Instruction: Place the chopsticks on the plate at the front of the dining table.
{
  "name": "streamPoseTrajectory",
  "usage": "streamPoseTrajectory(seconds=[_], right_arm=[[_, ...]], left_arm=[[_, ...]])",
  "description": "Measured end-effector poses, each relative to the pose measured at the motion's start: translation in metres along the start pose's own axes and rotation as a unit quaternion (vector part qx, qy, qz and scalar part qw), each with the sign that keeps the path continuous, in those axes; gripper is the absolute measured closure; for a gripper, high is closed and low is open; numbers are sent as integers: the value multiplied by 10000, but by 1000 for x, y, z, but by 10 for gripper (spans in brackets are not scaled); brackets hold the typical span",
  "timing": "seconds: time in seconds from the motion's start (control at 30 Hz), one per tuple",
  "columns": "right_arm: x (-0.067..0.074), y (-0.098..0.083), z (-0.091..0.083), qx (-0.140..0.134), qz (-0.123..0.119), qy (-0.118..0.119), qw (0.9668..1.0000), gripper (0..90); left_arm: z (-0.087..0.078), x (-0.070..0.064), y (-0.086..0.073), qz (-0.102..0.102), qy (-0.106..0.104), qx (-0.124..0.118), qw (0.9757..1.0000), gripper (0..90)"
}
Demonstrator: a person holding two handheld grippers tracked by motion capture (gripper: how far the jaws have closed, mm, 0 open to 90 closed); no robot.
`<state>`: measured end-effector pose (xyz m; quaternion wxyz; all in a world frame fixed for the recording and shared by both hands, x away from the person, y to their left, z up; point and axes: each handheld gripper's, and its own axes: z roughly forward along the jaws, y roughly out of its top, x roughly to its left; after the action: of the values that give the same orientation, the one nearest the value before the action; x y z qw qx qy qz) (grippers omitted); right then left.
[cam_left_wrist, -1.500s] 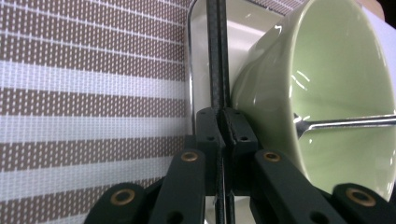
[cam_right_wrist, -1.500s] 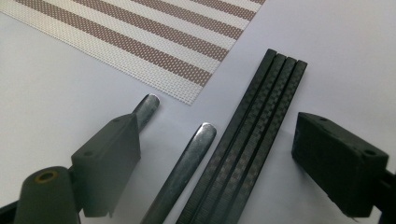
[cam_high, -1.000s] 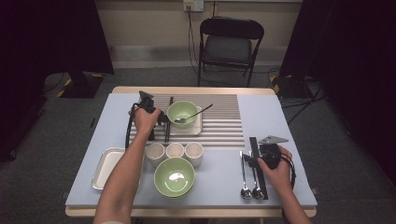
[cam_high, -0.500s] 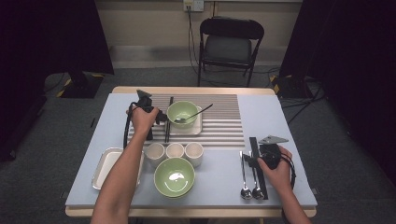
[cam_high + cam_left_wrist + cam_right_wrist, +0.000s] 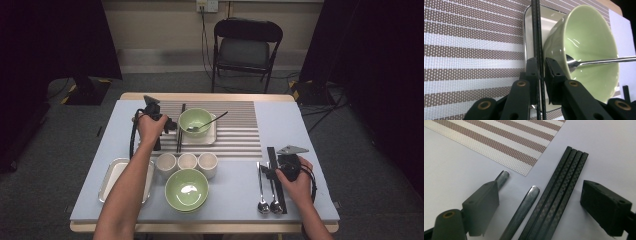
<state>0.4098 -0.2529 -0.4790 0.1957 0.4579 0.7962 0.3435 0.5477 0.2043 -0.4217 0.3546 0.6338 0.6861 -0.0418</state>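
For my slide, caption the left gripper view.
Left gripper pinching chopsticks beside green bowl holding spoon.

Bowl (image 5: 195, 121) with spoon (image 5: 207, 122) on tray (image 5: 210, 136); chopsticks (image 5: 178, 128) just left; three cups (image 5: 187, 162) nearer person.

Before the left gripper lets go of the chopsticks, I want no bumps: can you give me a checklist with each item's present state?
1. Chopsticks between the left gripper's pads: ok, though the jaws have just been opening slightly.
2. Chopsticks lie on the striped mat beside the white tray: ok.
3. Clearance from the green bowl: not ok, one jaw sits right against the bowl's wall.
4. Spoon resting in that bowl, handle pointing away from the gripper: ok.
5. Right gripper open over the second set of chopsticks and two spoons: ok.
6. Chopsticks fully flat on the mat: cannot tell.
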Motion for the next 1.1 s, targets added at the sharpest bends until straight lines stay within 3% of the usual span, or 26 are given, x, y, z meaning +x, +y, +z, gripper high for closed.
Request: streamPoseTrajectory(seconds=[0.37, 1.1], right_arm=[[0, 0, 0, 2, 7, 1, 10000, 142], [0, 0, 0, 3, 4, 3, 10000, 142]], left_arm=[[-6, 7, -4, -59, -35, -24, 10000, 763], [-17, 4, -9, -40, -200, -124, 9997, 631]])
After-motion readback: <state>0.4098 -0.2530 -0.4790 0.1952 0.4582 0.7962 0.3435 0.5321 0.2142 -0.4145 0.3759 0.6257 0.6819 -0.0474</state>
